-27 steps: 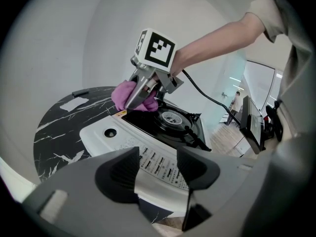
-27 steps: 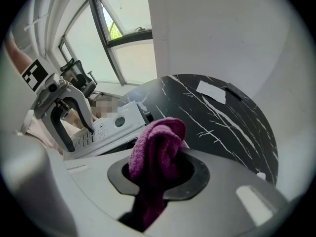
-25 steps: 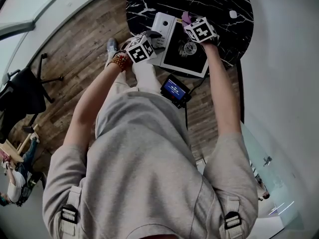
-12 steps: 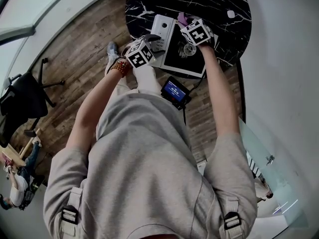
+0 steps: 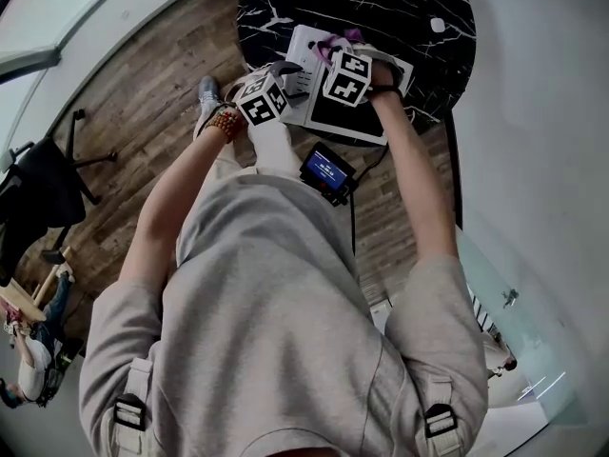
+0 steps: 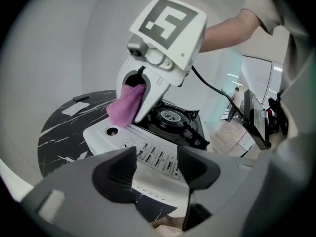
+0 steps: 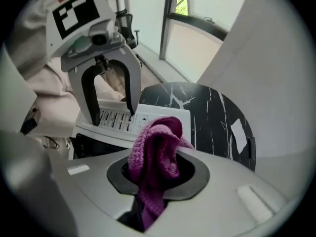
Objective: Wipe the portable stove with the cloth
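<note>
The portable stove (image 5: 354,122), white with a black top, sits at the near edge of the round black marble table (image 5: 419,8). My right gripper (image 5: 341,60) points down over the stove's left white panel, shut on a bunched purple cloth (image 5: 333,42). In the right gripper view the cloth (image 7: 155,154) bulges out of the jaws. The left gripper view has the cloth (image 6: 126,107) hanging at the panel's far corner beside the burner (image 6: 170,116). My left gripper (image 5: 290,76) stands open at the stove's near left edge, the white control panel (image 6: 153,154) showing between its pads.
A small device with a blue screen (image 5: 328,172) hangs on a cable just below the table's near edge. A white tag (image 5: 436,25) lies on the far right of the table. An office chair (image 5: 48,174) stands on the wood floor to the left.
My right gripper has slid left across the stove with the cloth, from beside the burner to the white panel, rolling as it went. The left gripper has stayed put.
</note>
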A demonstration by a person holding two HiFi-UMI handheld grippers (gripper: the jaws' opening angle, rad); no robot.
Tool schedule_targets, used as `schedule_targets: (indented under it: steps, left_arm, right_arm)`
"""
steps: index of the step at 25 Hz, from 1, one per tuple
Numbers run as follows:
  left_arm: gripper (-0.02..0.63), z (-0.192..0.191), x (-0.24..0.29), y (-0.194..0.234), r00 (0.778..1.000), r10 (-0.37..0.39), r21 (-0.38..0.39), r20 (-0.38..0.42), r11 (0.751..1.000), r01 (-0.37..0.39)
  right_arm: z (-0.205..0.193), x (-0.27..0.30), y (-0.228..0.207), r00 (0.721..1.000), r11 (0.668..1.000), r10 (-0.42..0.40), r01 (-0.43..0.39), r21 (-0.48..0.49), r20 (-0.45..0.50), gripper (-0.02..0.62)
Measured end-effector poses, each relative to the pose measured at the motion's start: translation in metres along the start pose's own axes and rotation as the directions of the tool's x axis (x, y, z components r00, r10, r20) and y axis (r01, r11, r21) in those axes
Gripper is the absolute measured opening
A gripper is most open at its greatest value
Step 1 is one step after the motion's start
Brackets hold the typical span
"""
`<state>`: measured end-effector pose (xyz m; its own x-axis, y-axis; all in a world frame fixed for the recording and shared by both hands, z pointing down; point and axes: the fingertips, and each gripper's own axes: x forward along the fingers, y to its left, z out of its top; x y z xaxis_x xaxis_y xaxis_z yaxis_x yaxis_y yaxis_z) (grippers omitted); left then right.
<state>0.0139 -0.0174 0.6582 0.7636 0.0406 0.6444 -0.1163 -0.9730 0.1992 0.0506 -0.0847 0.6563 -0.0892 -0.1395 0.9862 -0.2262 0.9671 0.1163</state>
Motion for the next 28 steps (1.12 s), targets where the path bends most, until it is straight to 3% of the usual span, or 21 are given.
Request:
schedule_targets:
  steps: [4,9,13,28]
  left_arm:
    - [0.239,0.002,0.001,0.000,1.000,0.001,-0.018,0.011,1.000,0.000]
    - [0.239,0.002,0.001,0.002,1.000,-0.008,-0.032,0.009,0.999,0.008]
    - [0.239,0.000,0.001,-0.001,1.000,-0.009,0.012,0.001,1.000,0.009]
    - [0.242,0.001,0.003,0.001,0.999,0.044,-0.013,0.015,0.999,-0.044]
  right_arm:
    - [-0.002,0.010,0.011,0.997,0.997,0.039,-0.044,-0.069,-0.065,0.100]
    - [-0.001,0.008,0.018,0.993,0.994,0.111,-0.111,-0.015,-0.029,0.100]
    - [0.001,0.007,0.030,0.994,0.994,0.108,-0.108,-0.022,-0.014,0.100]
    - [0.008,0.001,0.082,0.982,0.984,0.178,-0.177,-0.023,0.056,0.098]
